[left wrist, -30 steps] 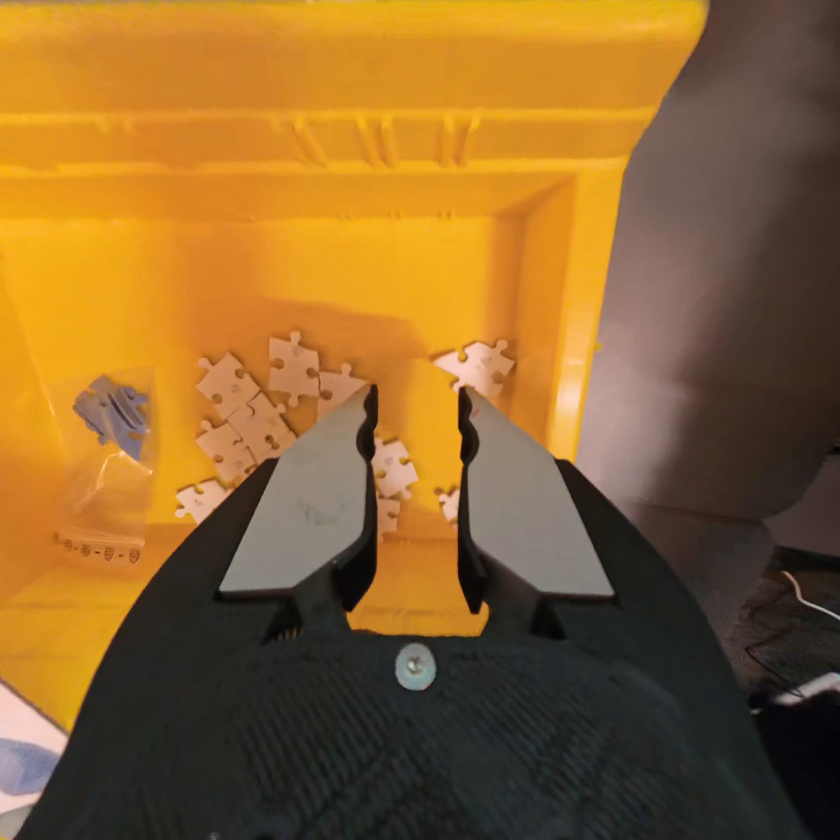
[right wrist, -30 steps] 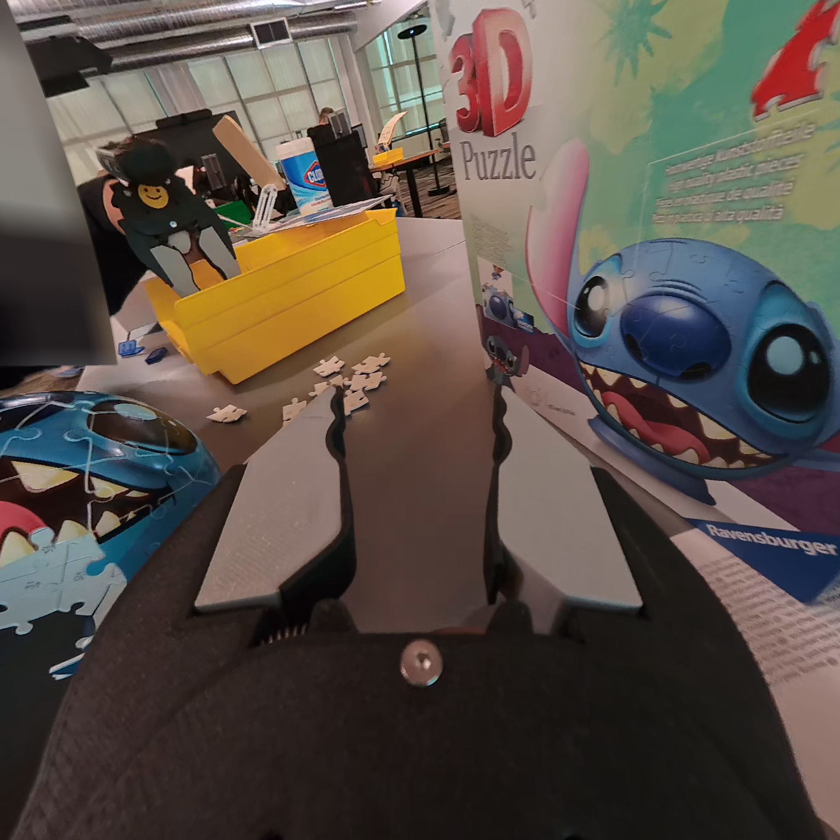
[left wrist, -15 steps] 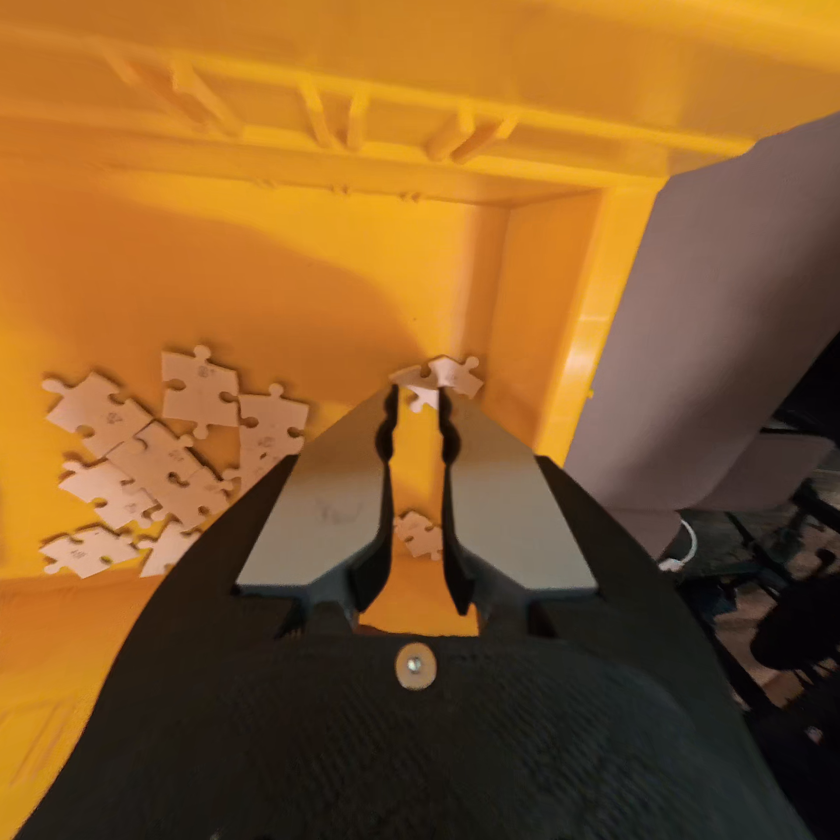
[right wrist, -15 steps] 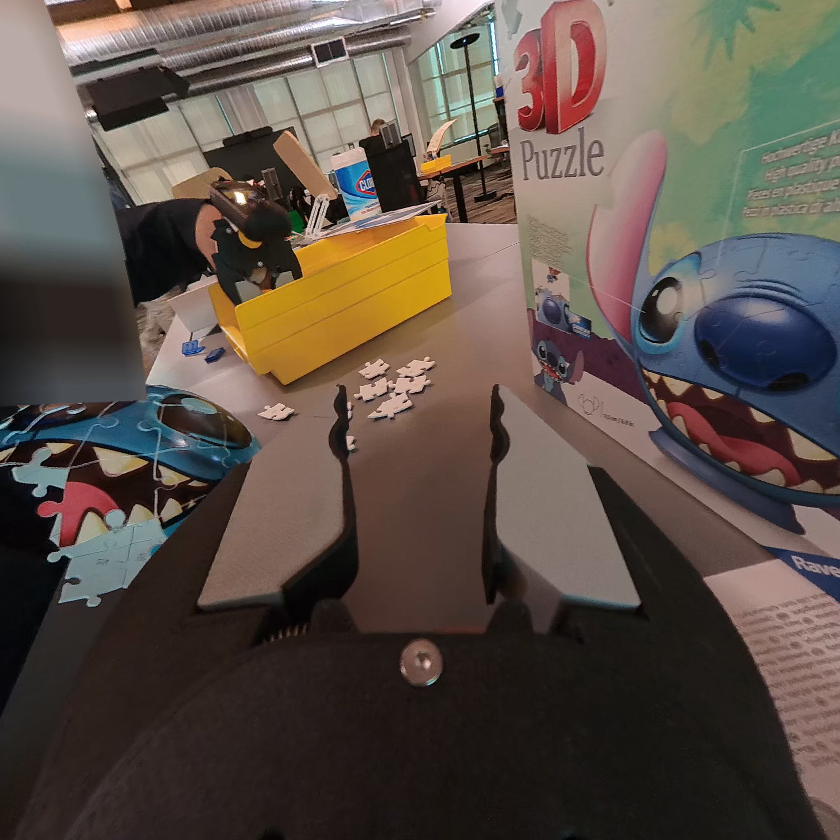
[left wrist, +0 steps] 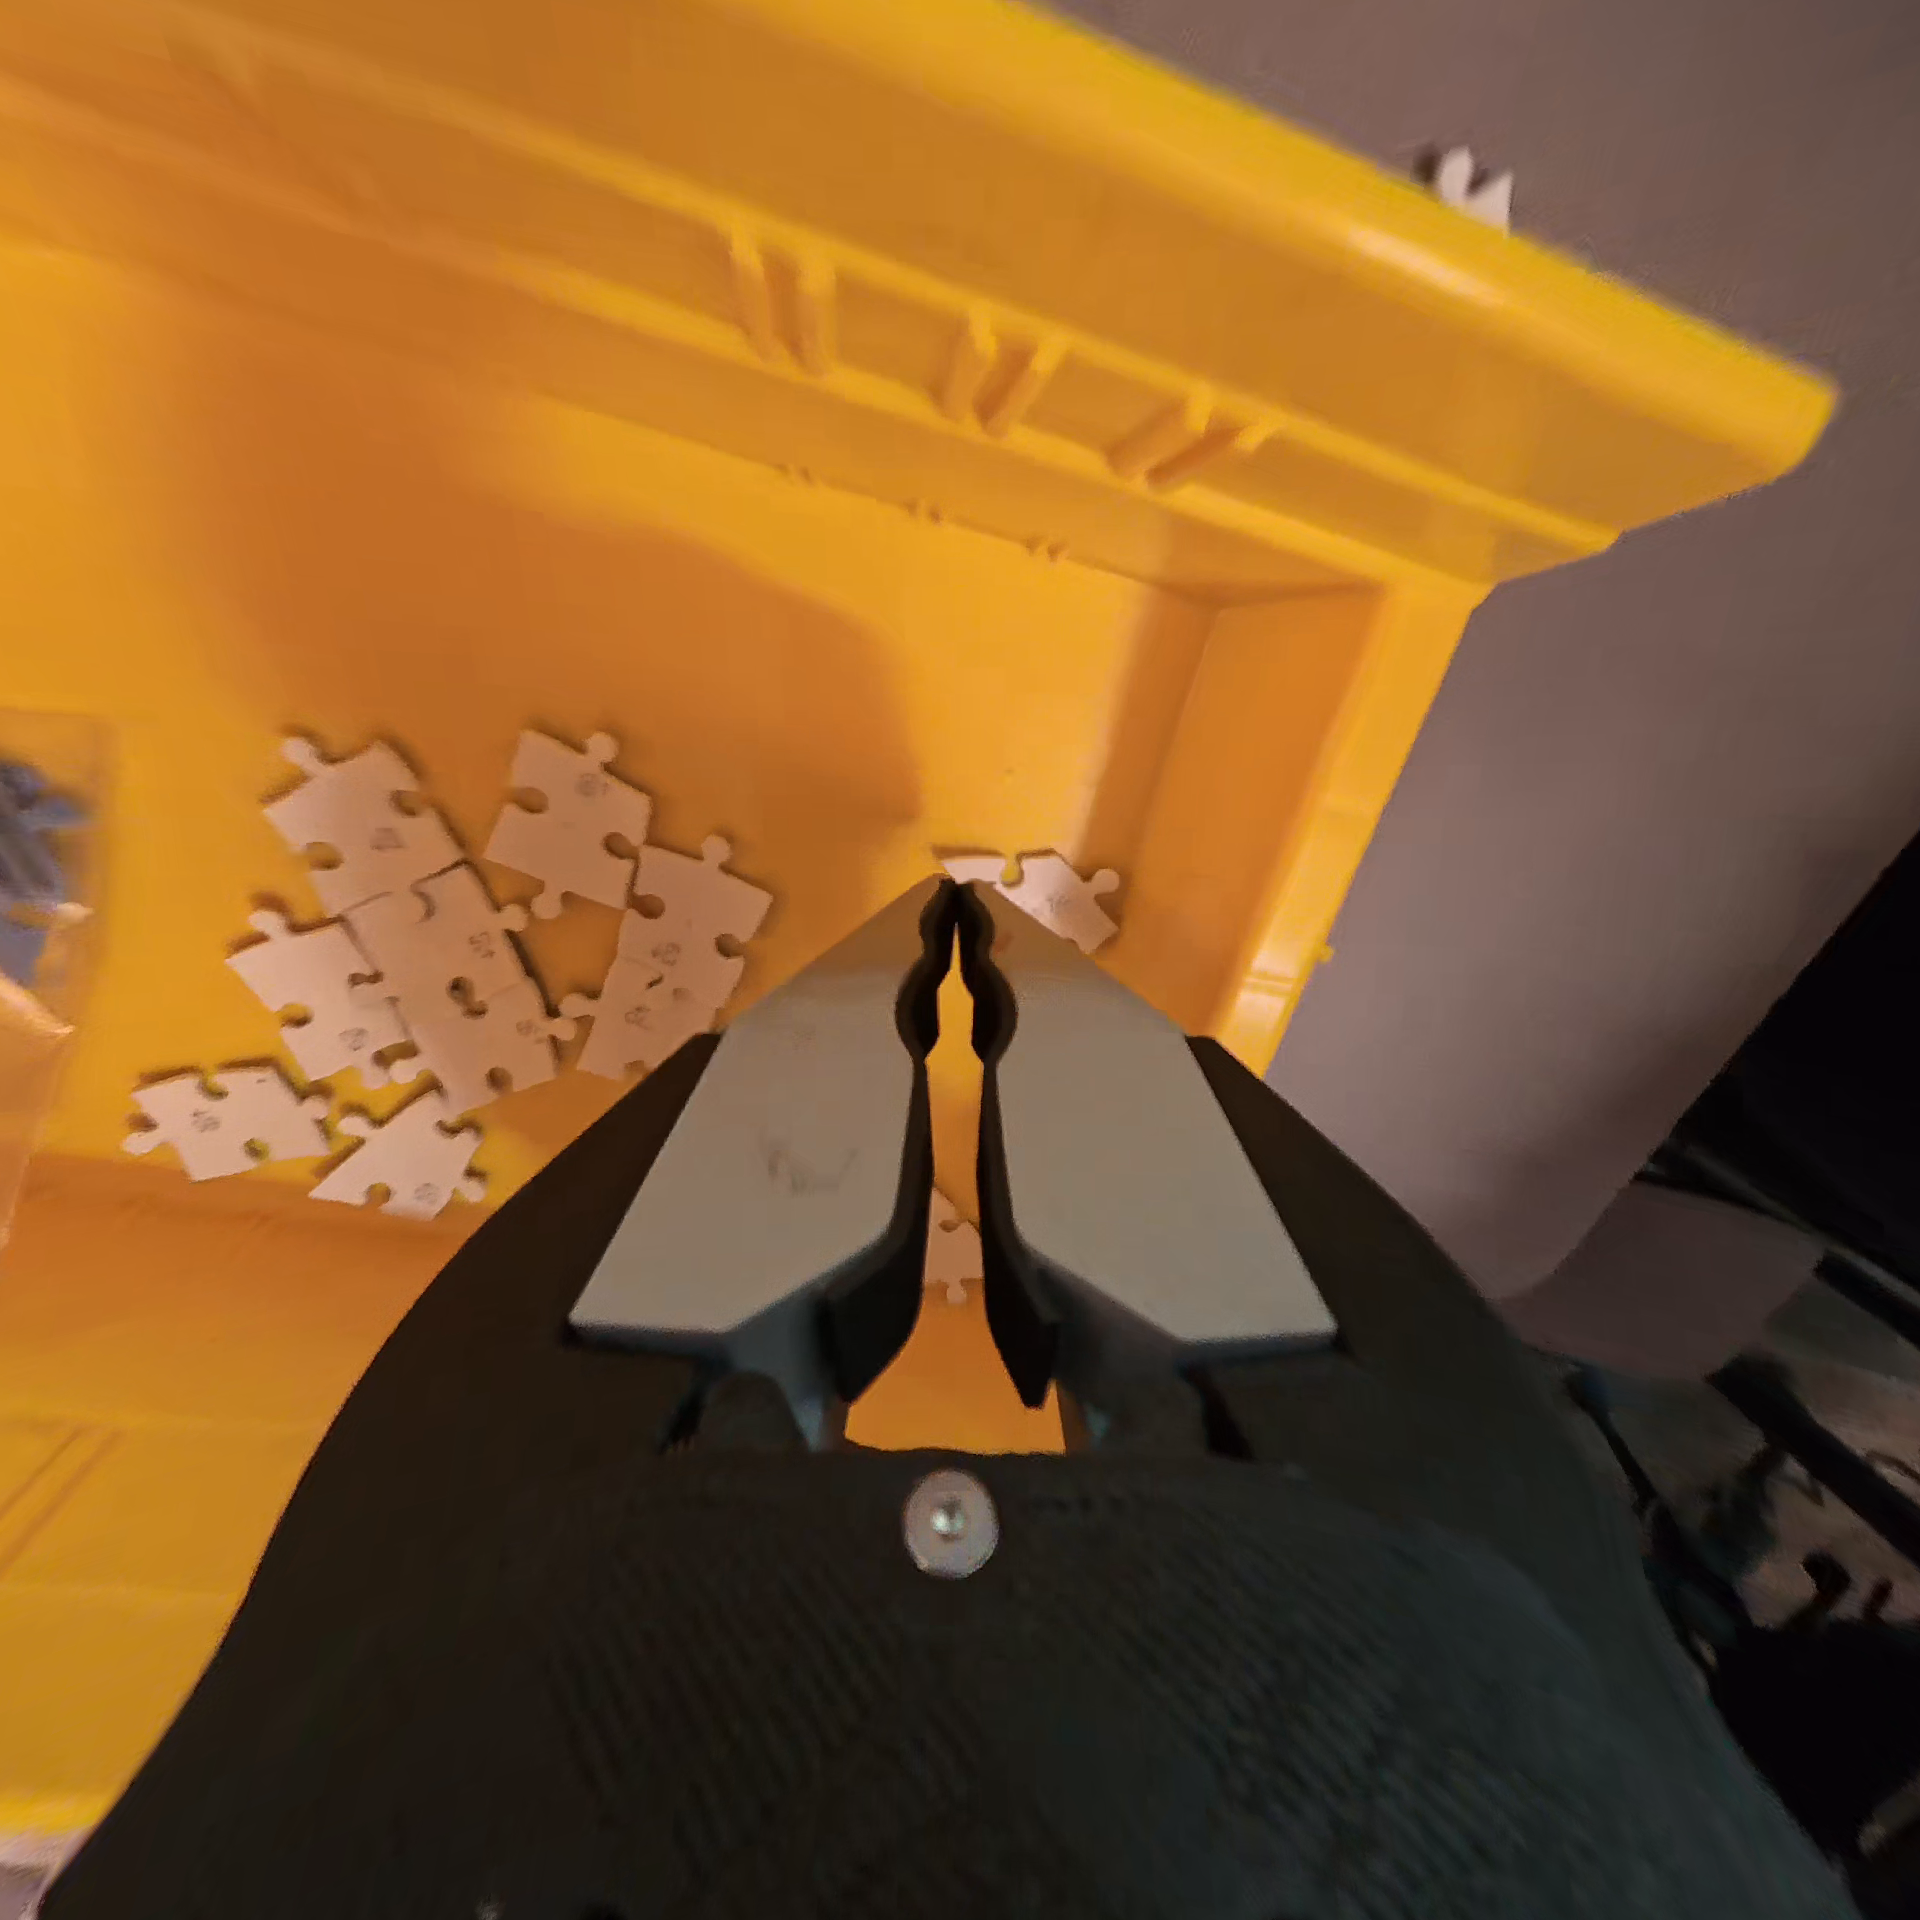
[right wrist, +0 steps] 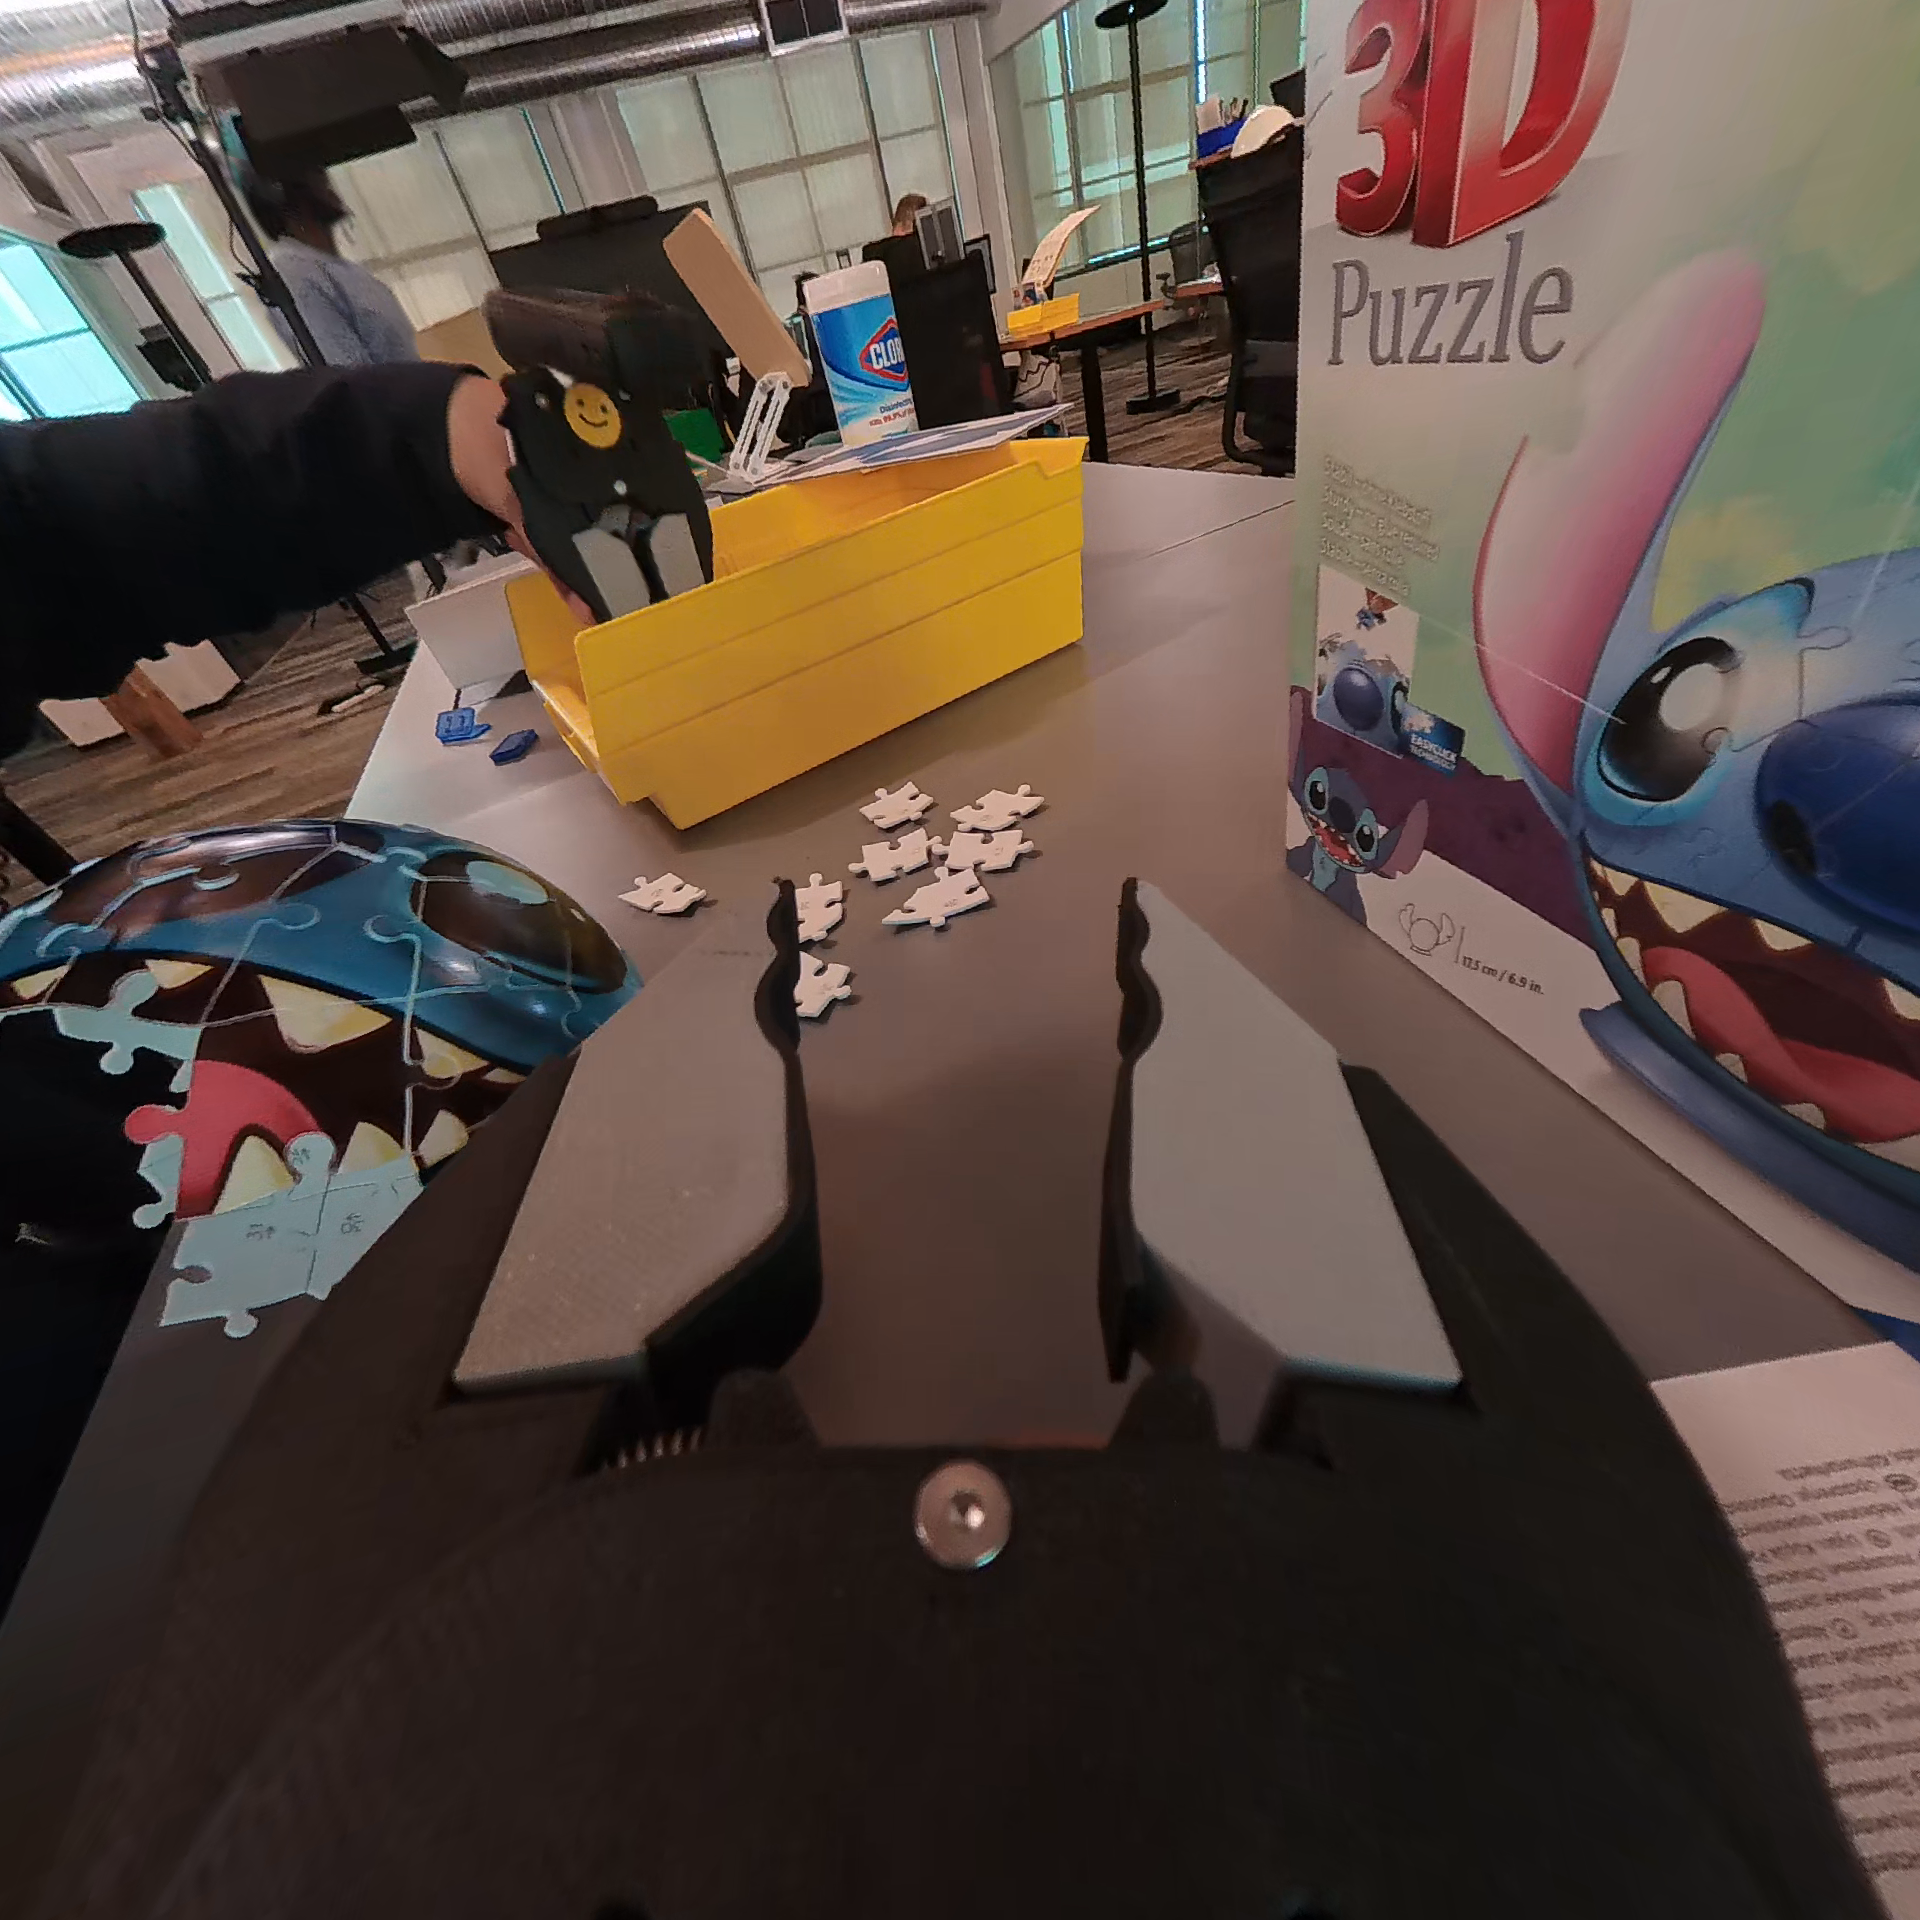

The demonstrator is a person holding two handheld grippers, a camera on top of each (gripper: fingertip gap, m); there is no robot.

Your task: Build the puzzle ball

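Left wrist view: the left gripper (left wrist: 951, 899) reaches down into the yellow bin (left wrist: 935, 343), its jaws pressed together at the tips on the edge of a white piece (left wrist: 1049, 904) lying near the bin's right wall, at centre right of the frame. Whether the piece is truly pinched or only touched is hard to tell through the blur. A heap of white pieces (left wrist: 447, 956) lies face down on the bin floor at left centre, and one more piece (left wrist: 954, 1247) shows through the gap between the fingers.

Right wrist view: the right gripper (right wrist: 951, 914) hangs low over the grey table (right wrist: 1143, 644), jaws spread wide and empty. The half-built ball (right wrist: 281, 997) sits at the left edge, just beside the left finger. Loose pieces (right wrist: 935, 847) are scattered on the table ahead of the fingertips, between the gripper and the bin, at upper centre. The puzzle box (right wrist: 1610, 623) stands upright along the right side. At upper left a sleeved arm (right wrist: 229, 499) holds the other gripper inside the bin.
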